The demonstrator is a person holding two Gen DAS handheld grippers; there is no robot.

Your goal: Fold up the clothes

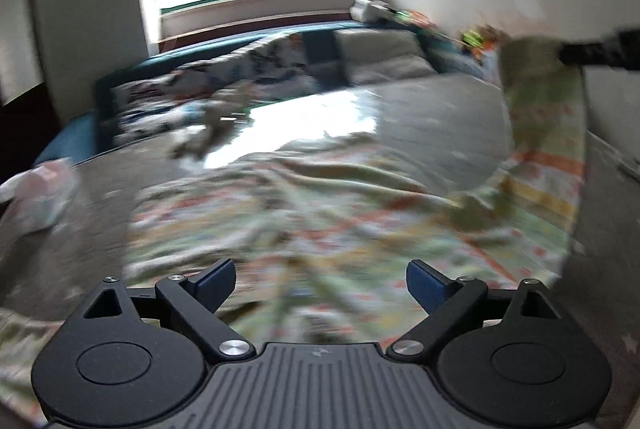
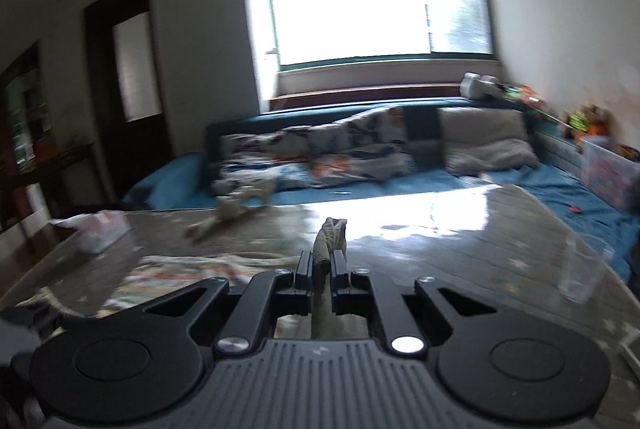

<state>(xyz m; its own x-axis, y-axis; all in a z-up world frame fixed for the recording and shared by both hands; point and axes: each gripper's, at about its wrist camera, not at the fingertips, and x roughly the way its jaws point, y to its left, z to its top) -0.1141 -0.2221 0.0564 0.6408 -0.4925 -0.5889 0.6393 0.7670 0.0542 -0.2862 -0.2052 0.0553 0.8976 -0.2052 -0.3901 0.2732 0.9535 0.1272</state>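
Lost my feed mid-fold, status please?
Left gripper open, holding nothing. Right gripper shut on a corner of the patterned cloth, lifted off the table. Tissue pack to the side, not blocking.

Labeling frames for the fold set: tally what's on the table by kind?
Patterned garment, one corner pinched in the right gripper: 1
Small crumpled cloth: 1
Tissue pack: 1
Clear plastic cup: 1
Total: 4

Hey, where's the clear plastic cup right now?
In the right wrist view the clear plastic cup stands near the right edge of the table, right of the right claw, in front of the blue sofa.
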